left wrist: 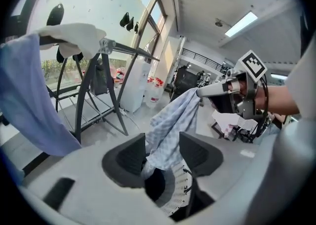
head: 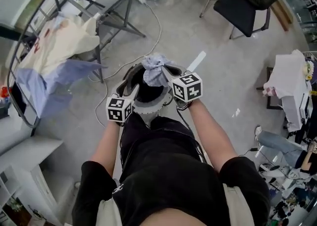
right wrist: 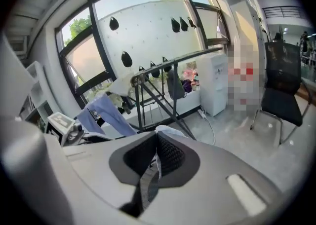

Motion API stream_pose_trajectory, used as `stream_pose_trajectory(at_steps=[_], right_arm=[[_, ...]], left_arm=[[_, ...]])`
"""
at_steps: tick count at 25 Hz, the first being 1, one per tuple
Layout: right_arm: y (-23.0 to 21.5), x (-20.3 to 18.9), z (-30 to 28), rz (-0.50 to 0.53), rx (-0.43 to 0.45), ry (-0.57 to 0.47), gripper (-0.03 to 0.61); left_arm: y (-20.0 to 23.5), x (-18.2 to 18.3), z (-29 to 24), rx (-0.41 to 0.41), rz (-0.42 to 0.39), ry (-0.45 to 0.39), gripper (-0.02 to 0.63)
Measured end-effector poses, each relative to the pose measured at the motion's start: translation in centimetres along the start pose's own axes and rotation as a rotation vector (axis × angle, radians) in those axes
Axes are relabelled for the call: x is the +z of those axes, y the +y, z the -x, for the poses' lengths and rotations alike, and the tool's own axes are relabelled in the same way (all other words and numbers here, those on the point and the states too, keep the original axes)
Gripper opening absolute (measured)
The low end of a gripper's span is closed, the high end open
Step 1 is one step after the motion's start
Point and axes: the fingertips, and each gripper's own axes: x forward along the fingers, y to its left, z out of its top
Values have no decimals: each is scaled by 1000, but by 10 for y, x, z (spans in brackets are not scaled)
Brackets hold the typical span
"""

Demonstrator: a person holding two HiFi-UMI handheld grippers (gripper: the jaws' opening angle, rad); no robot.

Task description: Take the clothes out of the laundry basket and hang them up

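Concrete floor [head: 198, 31]. Pale-blue checked cloth [left wrist: 173, 118] rises from white perforated basket [head: 147, 105]; right tongs [right wrist: 157, 142] pinch it, left tongs [left wrist: 162, 139] gape.

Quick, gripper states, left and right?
Left gripper: open, checked garment hanging loose between its jaws.
Right gripper: closed, pinching the checked garment.

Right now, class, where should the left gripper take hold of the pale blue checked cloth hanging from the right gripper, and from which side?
Probably the pale blue checked cloth at its narrow hanging band below the right gripper, from the person's left: there it drapes between the open jaws of the left gripper.
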Motion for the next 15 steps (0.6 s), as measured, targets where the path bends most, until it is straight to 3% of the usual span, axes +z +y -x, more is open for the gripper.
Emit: stream_pose_trajectory(at_steps=[8, 15], right_arm=[[45, 119, 84, 112, 41, -201, 20], [76, 198, 139, 142, 35, -346, 20]], left_arm=[[-37, 41, 24, -38, -75, -62, 230], [-59, 38, -4, -123, -107, 1, 244]])
